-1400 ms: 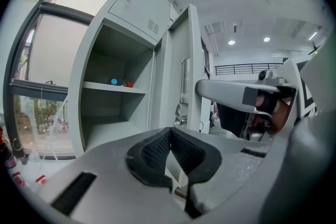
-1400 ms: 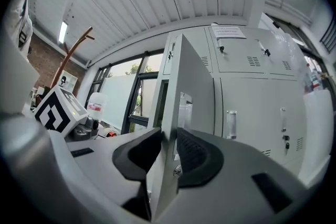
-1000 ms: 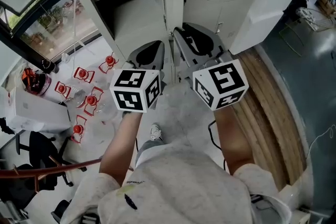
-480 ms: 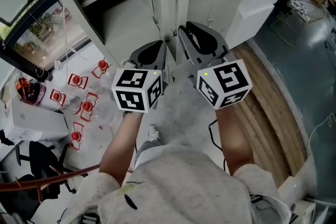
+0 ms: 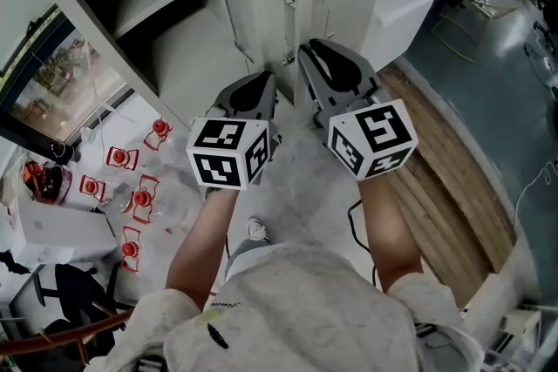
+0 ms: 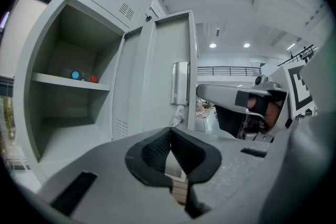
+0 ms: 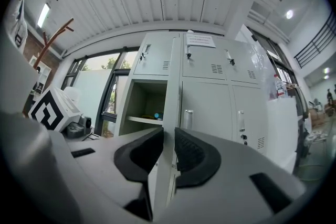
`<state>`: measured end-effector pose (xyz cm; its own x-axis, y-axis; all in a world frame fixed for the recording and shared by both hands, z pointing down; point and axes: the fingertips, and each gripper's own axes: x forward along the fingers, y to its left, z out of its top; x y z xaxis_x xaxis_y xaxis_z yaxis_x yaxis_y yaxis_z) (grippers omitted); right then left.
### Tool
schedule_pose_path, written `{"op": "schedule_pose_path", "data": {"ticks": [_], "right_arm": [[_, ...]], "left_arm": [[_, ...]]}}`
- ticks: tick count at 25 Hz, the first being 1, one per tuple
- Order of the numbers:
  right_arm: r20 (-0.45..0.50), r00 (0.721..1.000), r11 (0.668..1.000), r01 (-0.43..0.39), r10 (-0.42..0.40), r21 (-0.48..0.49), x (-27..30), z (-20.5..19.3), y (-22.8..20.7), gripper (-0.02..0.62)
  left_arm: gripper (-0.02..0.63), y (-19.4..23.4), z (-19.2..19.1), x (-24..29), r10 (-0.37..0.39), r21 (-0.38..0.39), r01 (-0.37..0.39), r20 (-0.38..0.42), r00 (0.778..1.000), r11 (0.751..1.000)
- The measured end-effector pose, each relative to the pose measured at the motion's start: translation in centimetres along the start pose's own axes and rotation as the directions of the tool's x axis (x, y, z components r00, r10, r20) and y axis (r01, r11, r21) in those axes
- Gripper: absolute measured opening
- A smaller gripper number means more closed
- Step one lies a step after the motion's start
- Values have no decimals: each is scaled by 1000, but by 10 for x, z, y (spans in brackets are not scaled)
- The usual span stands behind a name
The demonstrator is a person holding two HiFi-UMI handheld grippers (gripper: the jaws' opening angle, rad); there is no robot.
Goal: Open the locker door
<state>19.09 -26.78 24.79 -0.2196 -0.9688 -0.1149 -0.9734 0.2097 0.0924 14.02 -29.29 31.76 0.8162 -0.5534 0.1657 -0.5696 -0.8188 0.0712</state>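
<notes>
Already the locker door (image 6: 165, 60) stands swung wide off its compartment (image 6: 68, 102); opening looks done. Left gripper (image 6: 169, 131) jaws together, empty. Right gripper (image 7: 168, 136) jaws slightly apart, just been closing, door edge framed between, seemingly unclamped.

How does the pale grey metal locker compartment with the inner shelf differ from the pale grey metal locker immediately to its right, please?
The shelved compartment stands open, its interior showing; the neighbouring locker is shut, its contents hidden. The compartment's door juts outward; the neighbour's door lies flush, silver handle facing front. Both share pale grey metal and the same row.
</notes>
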Motion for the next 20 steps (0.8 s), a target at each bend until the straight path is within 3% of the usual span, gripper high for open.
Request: {"op": "schedule_pose_path", "data": {"ticks": [5,20], "right_arm": [[2,999,999,53,-53,-12,-1,-2,-13,26],[-42,991,992,125,-124,21,-6,-11,-40,24]], "left_arm": [[8,-2,-1,6,-31,0,31,-3,1000,1000],[6,-11,0,9,-65,3,65,-2,998,998]]}}
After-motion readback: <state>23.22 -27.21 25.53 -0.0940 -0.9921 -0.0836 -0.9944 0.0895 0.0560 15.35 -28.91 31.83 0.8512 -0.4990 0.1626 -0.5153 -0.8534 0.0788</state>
